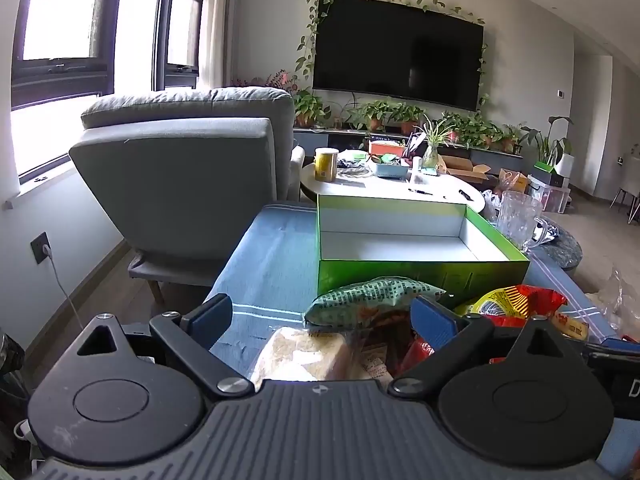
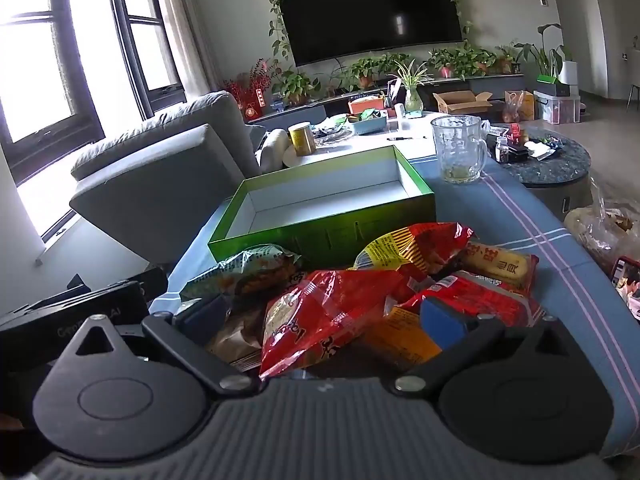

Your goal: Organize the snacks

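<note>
Snack pile (image 2: 360,292) partly behind gripper (image 2: 324,316)

A blue cloth (image 2: 516,216) with pale stripes is covering the table. Lying on it are a green box (image 2: 328,216), a glass mug (image 2: 460,152) just beyond the box's right corner, and a heap of snack packets (image 2: 360,292) in front of the box.

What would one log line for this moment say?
stage: start | left gripper: open, over bread | right gripper: open, over red bag | green box: empty | snacks: piled before box
</note>
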`<state>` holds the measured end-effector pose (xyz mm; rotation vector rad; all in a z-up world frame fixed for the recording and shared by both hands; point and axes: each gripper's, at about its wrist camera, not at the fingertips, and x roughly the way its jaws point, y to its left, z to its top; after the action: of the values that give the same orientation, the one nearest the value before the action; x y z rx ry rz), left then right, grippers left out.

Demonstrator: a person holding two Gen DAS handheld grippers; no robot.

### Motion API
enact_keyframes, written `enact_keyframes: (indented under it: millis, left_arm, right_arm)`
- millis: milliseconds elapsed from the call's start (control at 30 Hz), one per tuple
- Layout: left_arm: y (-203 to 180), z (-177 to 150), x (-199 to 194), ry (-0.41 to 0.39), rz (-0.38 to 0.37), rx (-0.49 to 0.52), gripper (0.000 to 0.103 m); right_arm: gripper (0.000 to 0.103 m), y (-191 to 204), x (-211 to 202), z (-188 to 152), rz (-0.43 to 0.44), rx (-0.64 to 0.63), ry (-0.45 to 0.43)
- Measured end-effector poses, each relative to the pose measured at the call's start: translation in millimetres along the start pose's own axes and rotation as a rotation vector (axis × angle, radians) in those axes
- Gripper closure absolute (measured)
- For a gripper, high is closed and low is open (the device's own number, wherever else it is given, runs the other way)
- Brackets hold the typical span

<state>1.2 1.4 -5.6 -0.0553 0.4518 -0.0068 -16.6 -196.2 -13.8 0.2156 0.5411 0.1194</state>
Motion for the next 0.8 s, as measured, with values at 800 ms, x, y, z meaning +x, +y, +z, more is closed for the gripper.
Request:
enact_keyframes:
  millis: [800]
  left_arm:
    - [-1.8, -2.9, -0.6, 0.005, 0.008, 0.013, 0.007]
  right_arm:
    - [0.022, 0.6, -1.0, -2.0, 0.001, -0.008, -0.011]
